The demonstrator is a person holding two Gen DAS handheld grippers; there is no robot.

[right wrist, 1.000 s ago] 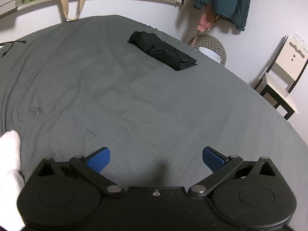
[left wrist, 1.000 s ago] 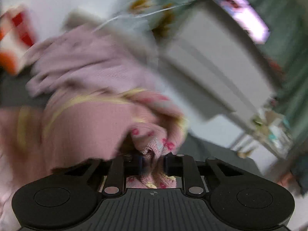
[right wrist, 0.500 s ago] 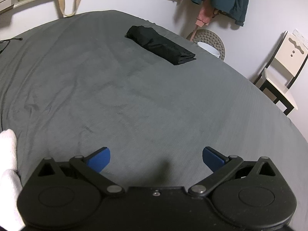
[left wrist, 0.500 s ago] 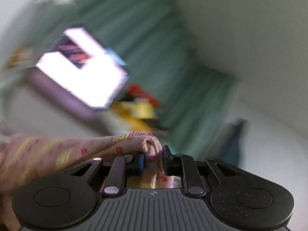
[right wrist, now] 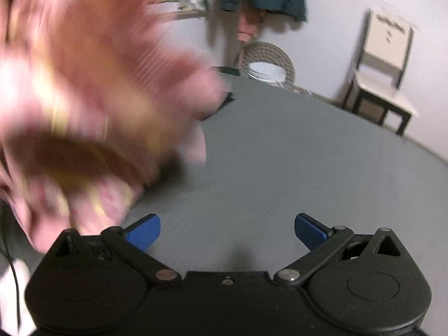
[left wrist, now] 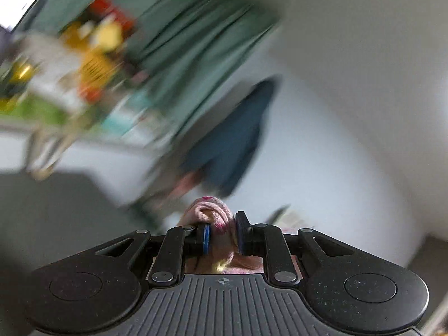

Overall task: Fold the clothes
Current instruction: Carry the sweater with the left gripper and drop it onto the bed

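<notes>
Two grippers in play: the left gripper (left wrist: 222, 236) pinches a bunch of the pink knit garment (right wrist: 92, 106), airborne over the grey bedsheet (right wrist: 280, 154); the right gripper (right wrist: 226, 228) hangs spread and empty. Soft, floppy, yellow-trimmed, probably a sweater, badly blurred. Best lay it flat first, then catch a free edge.

Left gripper (left wrist: 222, 236) clamping pink knit garment (left wrist: 212, 215) between nearly closed jaws, pointing up at wall; right gripper (right wrist: 226, 231) hovering low, jaws spread wide, gripping nothing
</notes>
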